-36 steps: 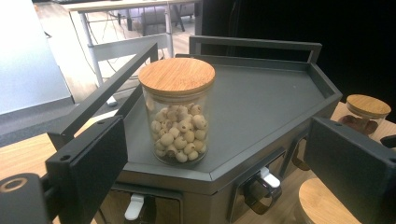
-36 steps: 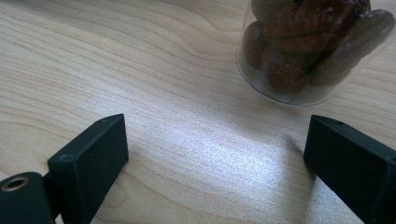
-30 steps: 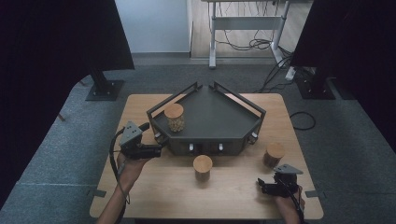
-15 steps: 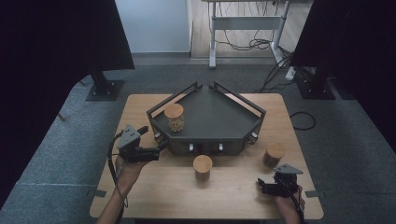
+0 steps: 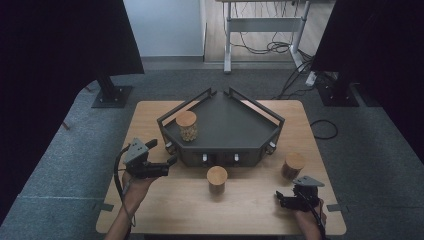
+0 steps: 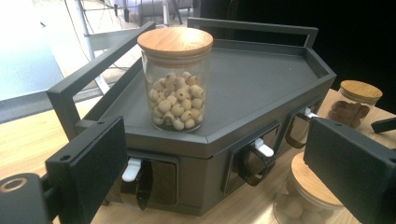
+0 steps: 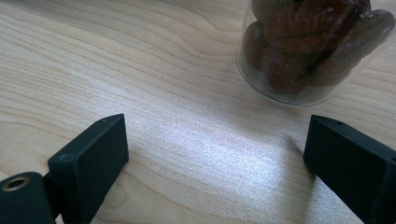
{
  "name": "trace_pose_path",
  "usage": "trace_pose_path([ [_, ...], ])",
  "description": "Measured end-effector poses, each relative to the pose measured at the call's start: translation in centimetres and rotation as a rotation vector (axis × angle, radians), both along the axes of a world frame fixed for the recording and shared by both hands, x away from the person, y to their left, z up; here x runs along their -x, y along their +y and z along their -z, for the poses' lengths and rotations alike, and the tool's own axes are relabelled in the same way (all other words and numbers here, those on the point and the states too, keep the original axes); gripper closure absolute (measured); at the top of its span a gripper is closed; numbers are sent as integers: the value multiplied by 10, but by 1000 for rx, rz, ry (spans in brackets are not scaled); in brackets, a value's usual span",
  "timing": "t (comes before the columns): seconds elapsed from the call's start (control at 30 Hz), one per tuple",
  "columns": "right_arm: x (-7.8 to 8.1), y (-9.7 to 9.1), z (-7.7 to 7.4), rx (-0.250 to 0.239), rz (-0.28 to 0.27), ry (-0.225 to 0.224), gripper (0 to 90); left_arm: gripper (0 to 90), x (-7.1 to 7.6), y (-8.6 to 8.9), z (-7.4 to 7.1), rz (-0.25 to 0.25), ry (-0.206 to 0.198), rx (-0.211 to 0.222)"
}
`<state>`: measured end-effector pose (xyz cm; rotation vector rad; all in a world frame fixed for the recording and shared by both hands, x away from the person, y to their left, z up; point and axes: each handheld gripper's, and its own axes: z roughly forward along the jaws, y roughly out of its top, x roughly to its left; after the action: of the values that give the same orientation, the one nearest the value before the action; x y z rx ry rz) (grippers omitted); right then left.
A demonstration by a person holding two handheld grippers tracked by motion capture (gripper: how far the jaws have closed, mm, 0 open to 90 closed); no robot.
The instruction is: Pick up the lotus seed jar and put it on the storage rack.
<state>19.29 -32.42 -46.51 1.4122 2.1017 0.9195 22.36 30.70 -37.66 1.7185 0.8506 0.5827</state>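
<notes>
A dark five-sided stand [image 5: 235,125] with rails sits mid-table. On its left part stands a glass jar of pale beads [image 5: 187,126] with a wooden lid, upright, also seen as the bead jar [image 6: 176,84]. My left gripper [image 5: 164,154] hovers just off the stand's left front corner, open and empty, pointing at the stand; its own view frames the stand's front between the left gripper [image 6: 215,158] jaws. My right gripper [image 5: 279,198] lies low near the front right edge, open. Beyond the right gripper [image 7: 215,154] stands a jar of brown pieces [image 7: 306,46], apart from the jaws.
A second wooden-lidded jar [image 5: 216,179] stands in front of the stand's middle. The brown-filled jar [image 5: 292,165] is at the right front of the stand. Small dark scoops with white handles [image 6: 132,170] hang on the stand's front faces. Bare wooden table [image 5: 165,205] lies between the hands.
My left gripper has drawn back slightly from the stand toward the near edge. The right gripper and all jars have stayed put.
</notes>
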Motion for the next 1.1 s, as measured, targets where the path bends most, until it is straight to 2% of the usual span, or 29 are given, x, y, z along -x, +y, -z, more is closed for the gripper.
trace_pose_path([
  [1.1,0,0,0,0,1,0,62,61,13,10,14,-1,32,4],
])
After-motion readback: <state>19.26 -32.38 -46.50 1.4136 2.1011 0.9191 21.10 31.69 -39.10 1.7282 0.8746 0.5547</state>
